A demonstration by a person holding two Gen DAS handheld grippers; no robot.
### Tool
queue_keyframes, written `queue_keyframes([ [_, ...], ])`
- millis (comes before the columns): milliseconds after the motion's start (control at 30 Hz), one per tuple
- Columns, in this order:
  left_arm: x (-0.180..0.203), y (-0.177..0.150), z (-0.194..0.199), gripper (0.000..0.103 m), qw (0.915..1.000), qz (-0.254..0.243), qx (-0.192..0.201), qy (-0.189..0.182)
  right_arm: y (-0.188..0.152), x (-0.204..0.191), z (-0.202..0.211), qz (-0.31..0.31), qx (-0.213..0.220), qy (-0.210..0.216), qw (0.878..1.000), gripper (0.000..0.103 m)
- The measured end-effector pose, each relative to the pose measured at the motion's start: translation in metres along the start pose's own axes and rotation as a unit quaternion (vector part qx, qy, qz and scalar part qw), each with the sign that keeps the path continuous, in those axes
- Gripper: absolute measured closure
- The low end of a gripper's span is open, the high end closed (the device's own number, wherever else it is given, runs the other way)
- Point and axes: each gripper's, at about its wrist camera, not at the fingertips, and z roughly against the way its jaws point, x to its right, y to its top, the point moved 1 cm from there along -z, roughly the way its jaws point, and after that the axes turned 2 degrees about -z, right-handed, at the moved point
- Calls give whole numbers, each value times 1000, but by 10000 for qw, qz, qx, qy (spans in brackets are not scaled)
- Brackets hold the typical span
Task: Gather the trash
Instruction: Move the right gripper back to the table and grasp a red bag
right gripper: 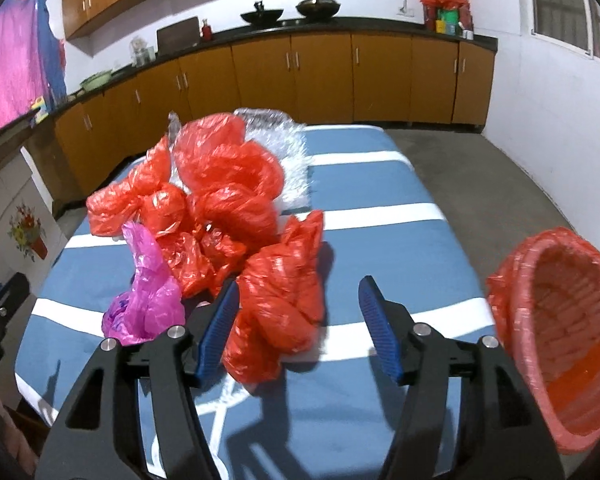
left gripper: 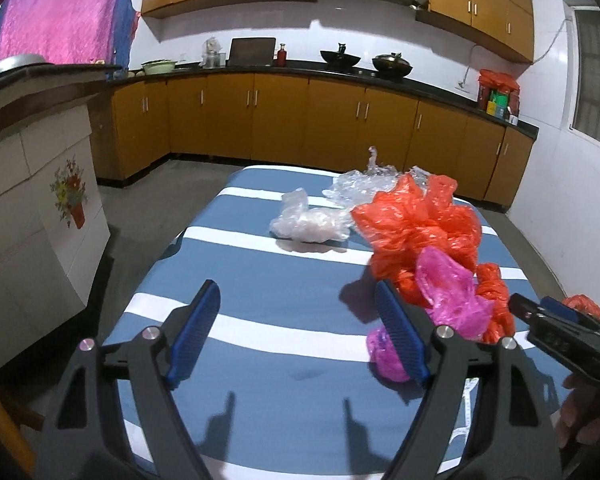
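Note:
Crumpled plastic bags lie on a blue and white striped table (left gripper: 260,280). In the left wrist view there are a red bag pile (left gripper: 420,224), a pink bag (left gripper: 448,296), a clear whitish bag (left gripper: 308,222) and clear bubble wrap (left gripper: 360,184). My left gripper (left gripper: 300,332) is open and empty, left of the pink bag. In the right wrist view my right gripper (right gripper: 296,320) is open, its jaws on either side of a red bag (right gripper: 280,304) at the near edge of the red pile (right gripper: 220,184). The pink bag (right gripper: 144,300) lies to its left. A red basket (right gripper: 560,340) lined with red plastic stands at the right.
Orange kitchen cabinets (left gripper: 280,116) with a black counter run behind the table. A white tiled counter (left gripper: 32,208) stands to the left. The right gripper's body (left gripper: 560,332) shows at the right edge of the left wrist view. Grey floor surrounds the table.

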Motion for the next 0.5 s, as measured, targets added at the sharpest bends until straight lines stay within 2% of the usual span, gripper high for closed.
queue_keyframes([
  [200, -3, -4, -7, 24, 9999, 19, -96, -61, -1, -9, -19, 134, -154, -231, 9995, 41],
  [433, 10, -8, -14, 24, 9994, -86, -205, -263, -6, -9, -29, 234, -281, -247, 9990, 41],
  [500, 17, -9, -15, 24, 9990, -141, -241, -336, -7, -11, -34, 325, -338, -271, 9985, 47],
])
